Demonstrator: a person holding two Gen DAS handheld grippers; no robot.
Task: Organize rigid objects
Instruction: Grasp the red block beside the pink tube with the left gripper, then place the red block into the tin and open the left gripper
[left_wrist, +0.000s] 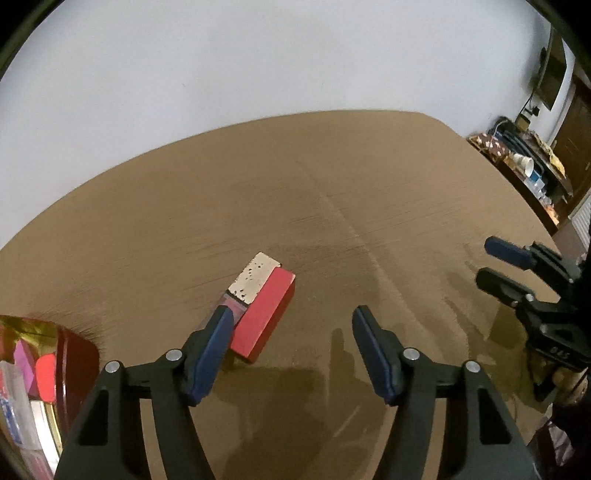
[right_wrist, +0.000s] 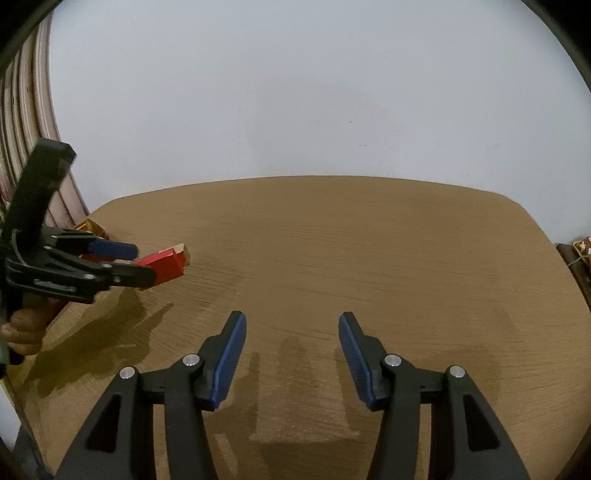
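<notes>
Left wrist view: left gripper (left_wrist: 293, 321) jaws spread wide, nothing between. Red block (left_wrist: 264, 319) lies on brown table (left_wrist: 369, 177), cream block (left_wrist: 255, 278) flush along its left side; both just beside left finger. Red tin (left_wrist: 40, 373) with coloured pieces at left edge. Right gripper (left_wrist: 487, 262) far right, jaws apart.

Right wrist view: right gripper (right_wrist: 291, 321) jaws wide, empty, over bare tabletop. Left gripper (right_wrist: 142, 264) at left, beside red block (right_wrist: 164, 267).

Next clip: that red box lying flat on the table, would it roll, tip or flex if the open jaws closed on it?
The red box has flat faces and lies on its broad side, so probably no rolling or tipping. Crisp straight edges suggest stiffness. Its smooth surface might slip slightly.
</notes>
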